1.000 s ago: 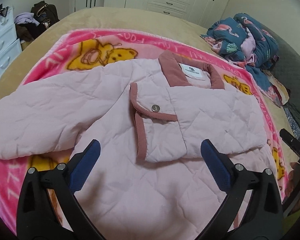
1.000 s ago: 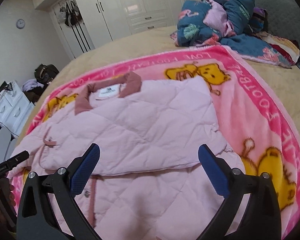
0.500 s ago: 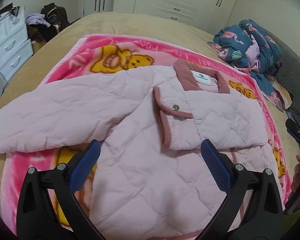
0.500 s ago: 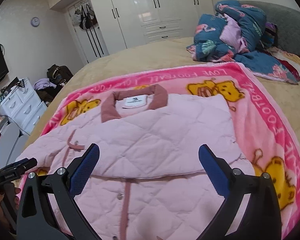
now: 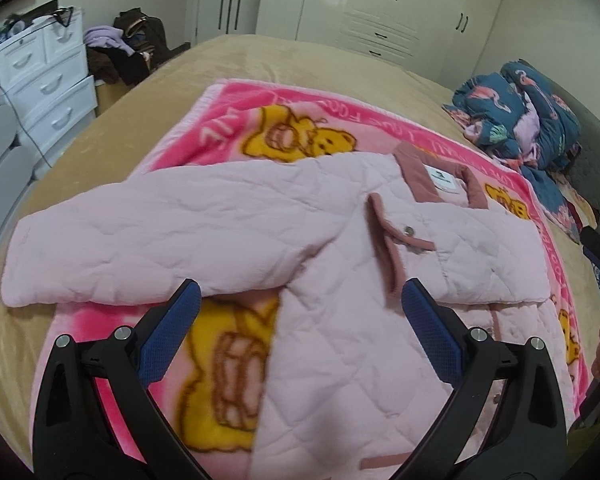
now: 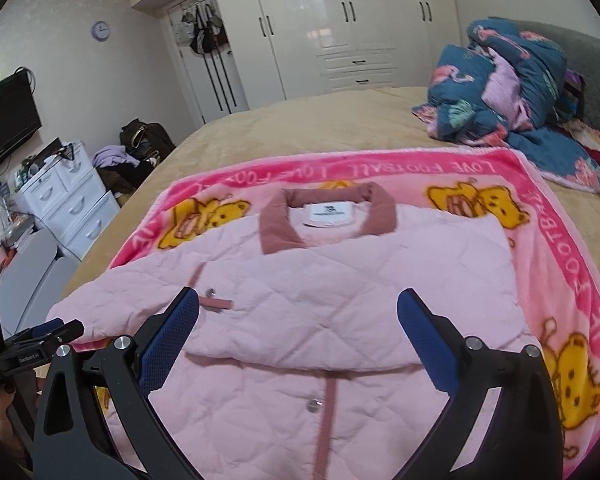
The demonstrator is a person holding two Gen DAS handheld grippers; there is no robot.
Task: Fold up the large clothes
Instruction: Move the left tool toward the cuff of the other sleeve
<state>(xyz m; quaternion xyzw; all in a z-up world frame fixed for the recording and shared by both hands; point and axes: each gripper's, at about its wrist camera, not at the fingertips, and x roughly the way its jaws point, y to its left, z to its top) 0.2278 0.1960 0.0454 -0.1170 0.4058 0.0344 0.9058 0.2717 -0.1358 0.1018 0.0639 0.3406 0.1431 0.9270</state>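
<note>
Bed-spread blanket [image 6: 556, 216] carries the jacket [image 6: 340, 280]; both tools, left tool [image 5: 300, 320] and right tool [image 6: 298, 322], gape empty: pinch the outstretched sleeve [image 5: 140, 236] cuff, fold inward flat.

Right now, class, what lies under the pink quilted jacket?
Under the pink quilted jacket lies a pink bear-print blanket, spread on the tan bedspread. Its borders and some bears show; the middle is covered. Both tongs are open and hold nothing.

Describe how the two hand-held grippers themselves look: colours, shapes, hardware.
The left hand-held gripper and the right hand-held gripper look alike: black plastic frames with triangular cut-outs, silver screw heads at the joints, and two fingers faced with textured blue pads. No cables or sleeves show.
</note>
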